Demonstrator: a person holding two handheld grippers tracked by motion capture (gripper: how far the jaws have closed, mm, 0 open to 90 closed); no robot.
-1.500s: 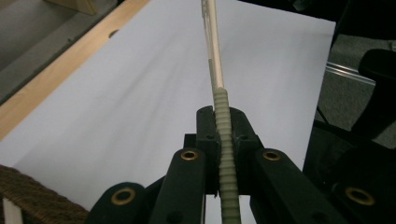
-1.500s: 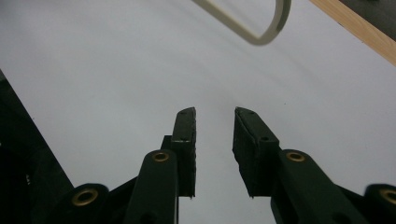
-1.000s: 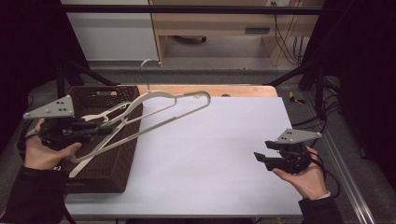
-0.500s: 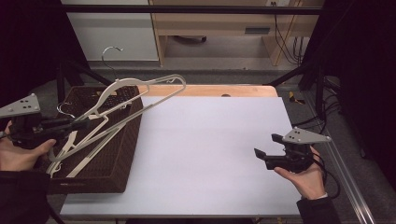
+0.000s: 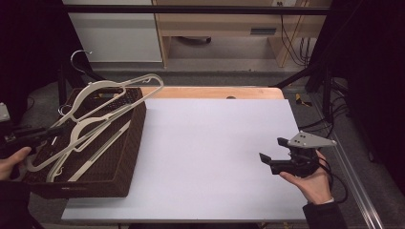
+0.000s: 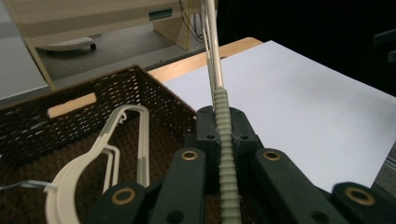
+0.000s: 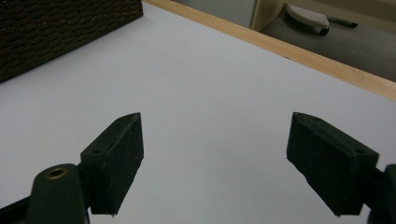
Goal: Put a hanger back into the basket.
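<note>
My left gripper point(image 5: 51, 131) is at the far left over a brown wicker basket point(image 5: 135, 143), shut on the ribbed bar of a cream hanger point(image 5: 119, 93). That hanger slants up to the right, its wire hook point(image 5: 79, 55) high above the basket. In the left gripper view the jaws pinch the ribbed bar point(image 6: 222, 116), with the basket point(image 6: 168, 109) below. My right gripper point(image 5: 271, 150) is low over the white table point(image 5: 210, 143) at the right. Its jaws have just been opening and stand wide in the right gripper view point(image 7: 215, 154), with nothing between them.
More cream hangers point(image 5: 95, 157) lie in the basket; one of these basket hangers point(image 6: 123, 135) shows in the left gripper view. A wooden strip point(image 5: 215, 92) runs along the table's far edge. Cables and a metal frame stand at the right. The basket's corner point(image 7: 56, 28) lies far ahead of the right gripper.
My left gripper has moved left with the hanger, whose far end has left the table and now hangs over the basket. The right hand has stayed put and its jaws have spread wider.
</note>
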